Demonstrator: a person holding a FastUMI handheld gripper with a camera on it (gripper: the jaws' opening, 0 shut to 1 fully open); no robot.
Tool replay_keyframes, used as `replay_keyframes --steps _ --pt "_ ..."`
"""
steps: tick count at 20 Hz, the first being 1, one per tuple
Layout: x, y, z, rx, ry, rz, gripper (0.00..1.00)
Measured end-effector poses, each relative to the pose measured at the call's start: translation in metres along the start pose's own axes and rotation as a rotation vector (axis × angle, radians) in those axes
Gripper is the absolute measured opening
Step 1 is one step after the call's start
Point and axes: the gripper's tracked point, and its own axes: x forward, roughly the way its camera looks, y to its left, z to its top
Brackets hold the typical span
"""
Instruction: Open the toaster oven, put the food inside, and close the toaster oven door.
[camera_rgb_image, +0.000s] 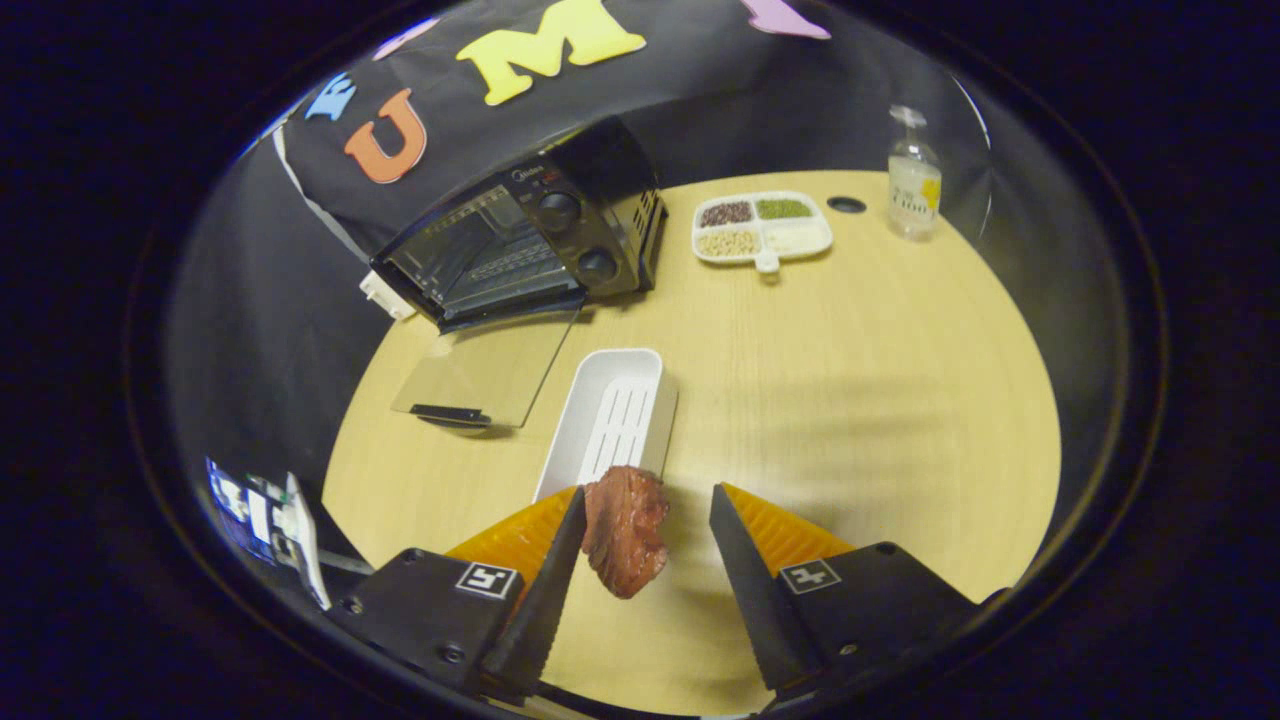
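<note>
A reddish-brown piece of meat (625, 535) sits between the fingers of my gripper (648, 493). It lies against the left finger, and a clear gap separates it from the right finger, so the gripper is open. Just beyond the fingers lies a white slotted tray (612, 412), empty. Farther back to the left stands the black toaster oven (530, 235). Its glass door (490, 370) is folded down flat over the table, handle toward me, and the wire rack inside shows.
On the round wooden table (850, 400), behind the oven to the right, sit a white divided dish of grains and beans (762, 228) and a clear bottle (913, 175). A small hole (847, 204) lies between them. The table edge curves off on the left.
</note>
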Motion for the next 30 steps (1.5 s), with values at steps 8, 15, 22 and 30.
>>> replay_keyframes --steps 8,15,22,30 --pt "0.002 0.016 -0.004 0.215 0.061 0.169 0.19" --pt "-0.028 0.069 0.031 0.18 -0.049 0.192 0.15" --pt "0.004 0.162 0.081 0.218 -0.229 0.205 0.15" --pt "0.099 0.238 0.145 0.51 -0.418 0.298 0.15"
